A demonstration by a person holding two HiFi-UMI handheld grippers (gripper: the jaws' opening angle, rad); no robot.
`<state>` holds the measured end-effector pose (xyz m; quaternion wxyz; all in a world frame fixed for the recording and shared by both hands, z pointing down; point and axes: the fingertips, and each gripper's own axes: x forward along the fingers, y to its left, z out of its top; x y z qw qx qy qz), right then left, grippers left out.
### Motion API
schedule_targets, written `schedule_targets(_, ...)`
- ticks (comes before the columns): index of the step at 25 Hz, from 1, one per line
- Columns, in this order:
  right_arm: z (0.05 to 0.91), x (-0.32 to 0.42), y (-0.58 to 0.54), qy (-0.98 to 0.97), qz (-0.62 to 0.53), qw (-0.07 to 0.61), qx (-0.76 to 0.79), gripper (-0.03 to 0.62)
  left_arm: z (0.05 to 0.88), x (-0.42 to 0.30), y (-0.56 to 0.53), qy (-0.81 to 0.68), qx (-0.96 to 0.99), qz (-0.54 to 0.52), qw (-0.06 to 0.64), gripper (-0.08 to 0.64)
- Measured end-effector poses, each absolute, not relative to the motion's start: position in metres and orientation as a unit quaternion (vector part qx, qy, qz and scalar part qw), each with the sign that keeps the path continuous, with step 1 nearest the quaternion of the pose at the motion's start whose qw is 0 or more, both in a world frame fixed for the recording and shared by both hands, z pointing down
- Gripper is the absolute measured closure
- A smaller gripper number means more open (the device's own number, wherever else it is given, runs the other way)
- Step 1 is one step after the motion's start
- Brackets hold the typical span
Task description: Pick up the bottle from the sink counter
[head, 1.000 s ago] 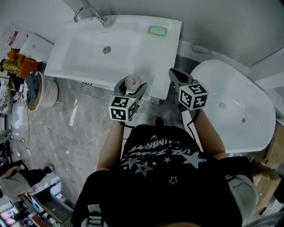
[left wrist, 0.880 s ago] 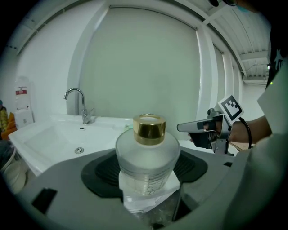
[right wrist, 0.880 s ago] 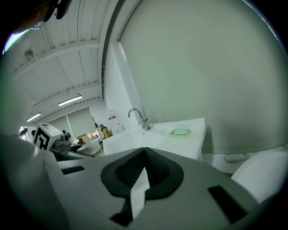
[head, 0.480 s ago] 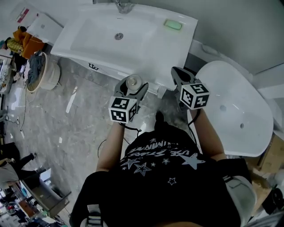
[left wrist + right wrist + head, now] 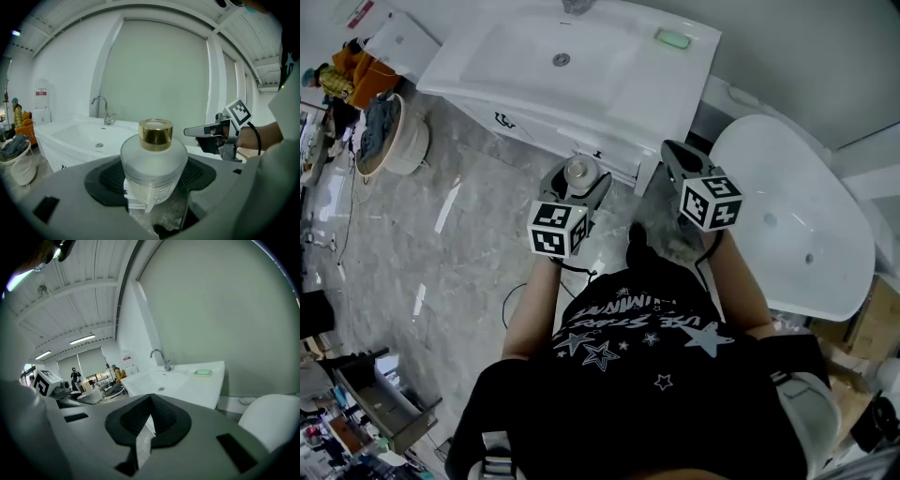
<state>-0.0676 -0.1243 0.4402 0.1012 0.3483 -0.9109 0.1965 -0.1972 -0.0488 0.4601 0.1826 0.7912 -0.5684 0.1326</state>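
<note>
A frosted glass bottle (image 5: pixel 153 164) with a gold cap sits upright between the jaws of my left gripper (image 5: pixel 152 177), which is shut on it. In the head view the bottle (image 5: pixel 579 170) and left gripper (image 5: pixel 578 182) are over the grey floor, just off the front edge of the white sink counter (image 5: pixel 675 89). My right gripper (image 5: pixel 673 153) hangs beside it to the right, off the counter's corner. Its jaws (image 5: pixel 149 417) are shut with nothing between them.
The white sink (image 5: pixel 187 380) has a faucet (image 5: pixel 160 358) at the back and a green soap (image 5: pixel 672 38) on its right rim. A white oval tub (image 5: pixel 787 216) stands to the right. A round basket of clothes (image 5: pixel 384 141) sits on the floor at left.
The sink counter has slid up and away in the head view as both grippers draw back from it. The bottle stays held in the left gripper; the right stays shut.
</note>
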Motion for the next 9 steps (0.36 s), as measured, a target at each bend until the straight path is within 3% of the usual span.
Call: schedule_targets(9,0.430,-0.061,-0.053,-0.916,0.186,0.098,0.342,0.586,0.446,-0.188,0.020,-0.565,0.798,0.130,0.166,0.215)
